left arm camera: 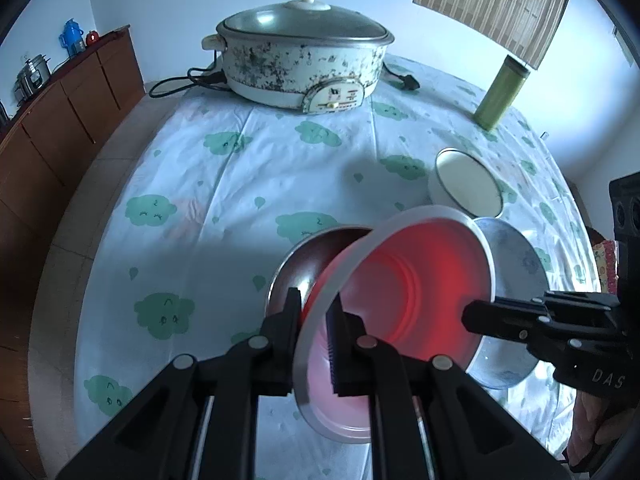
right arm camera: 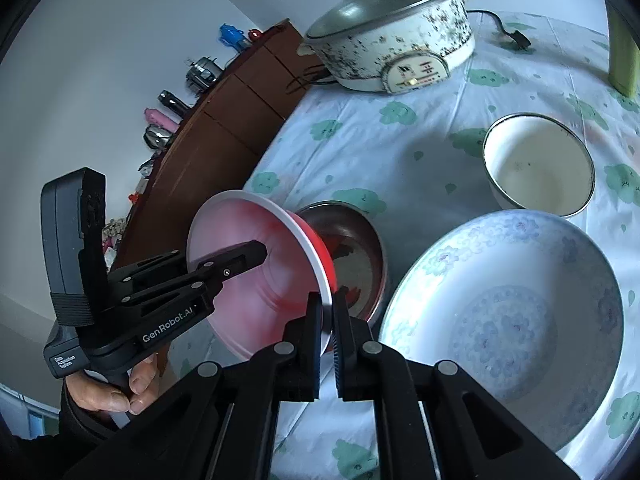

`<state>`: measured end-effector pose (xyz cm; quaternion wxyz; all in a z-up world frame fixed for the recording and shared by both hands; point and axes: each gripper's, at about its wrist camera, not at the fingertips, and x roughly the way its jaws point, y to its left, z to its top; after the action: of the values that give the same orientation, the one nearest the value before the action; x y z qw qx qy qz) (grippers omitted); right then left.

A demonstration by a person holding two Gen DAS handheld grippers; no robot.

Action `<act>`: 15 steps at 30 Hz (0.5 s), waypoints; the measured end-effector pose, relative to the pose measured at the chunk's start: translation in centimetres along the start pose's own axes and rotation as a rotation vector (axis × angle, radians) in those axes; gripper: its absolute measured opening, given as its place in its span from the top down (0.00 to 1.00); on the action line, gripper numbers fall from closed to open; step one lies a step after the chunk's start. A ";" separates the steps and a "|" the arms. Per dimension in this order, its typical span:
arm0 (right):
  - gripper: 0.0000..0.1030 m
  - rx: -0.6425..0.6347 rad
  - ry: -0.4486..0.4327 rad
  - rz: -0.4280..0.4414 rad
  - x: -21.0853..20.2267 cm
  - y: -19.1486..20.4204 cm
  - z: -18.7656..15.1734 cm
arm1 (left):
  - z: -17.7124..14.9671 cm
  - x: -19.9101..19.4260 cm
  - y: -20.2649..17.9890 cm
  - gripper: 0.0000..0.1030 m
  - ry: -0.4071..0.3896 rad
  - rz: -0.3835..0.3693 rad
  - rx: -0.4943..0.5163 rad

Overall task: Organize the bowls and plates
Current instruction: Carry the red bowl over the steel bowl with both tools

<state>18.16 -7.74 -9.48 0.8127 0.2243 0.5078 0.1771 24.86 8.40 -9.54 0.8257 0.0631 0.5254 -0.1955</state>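
Left gripper (left arm camera: 316, 320) and right gripper (right arm camera: 328, 312) each clamp opposite edges of the red bowl (left arm camera: 400, 280), jaws closed on its rim. Bowl tilted, held above the tablecloth (left arm camera: 200, 184), over a metal dish (right arm camera: 360, 248), beside the patterned plate (right arm camera: 512, 312).

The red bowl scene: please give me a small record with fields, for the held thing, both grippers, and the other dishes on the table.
held thing: red bowl, tilted on its side, lifted above the table
left gripper: shut on the red bowl's rim
right gripper: shut on the red bowl's opposite rim
below the bowl: dark metal dish, on the tablecloth
large dish: blue-patterned plate, beside the metal dish
small dish: white bowl, upright, empty
background: electric pot, lid on; green cylinder
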 end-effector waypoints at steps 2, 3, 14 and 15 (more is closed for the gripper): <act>0.94 0.010 0.006 -0.005 0.4 -0.3 0.2 | 0.1 0.4 -0.1 0.91 0.008 0.008 0.005; 0.94 0.014 0.008 -0.007 0.6 -0.4 0.2 | 0.1 0.6 -0.1 0.90 0.011 0.012 0.010; 0.94 0.045 0.041 -0.037 2.4 -1.4 0.2 | 0.2 2.5 0.1 0.90 0.055 0.017 0.023; 0.94 0.047 0.042 -0.039 2.5 -1.4 0.2 | 0.2 2.7 0.2 0.90 0.057 0.017 0.023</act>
<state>19.53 -7.68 -12.07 0.7996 0.2297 0.5331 0.1540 26.08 7.79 -11.86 0.8112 0.0825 0.5459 -0.1925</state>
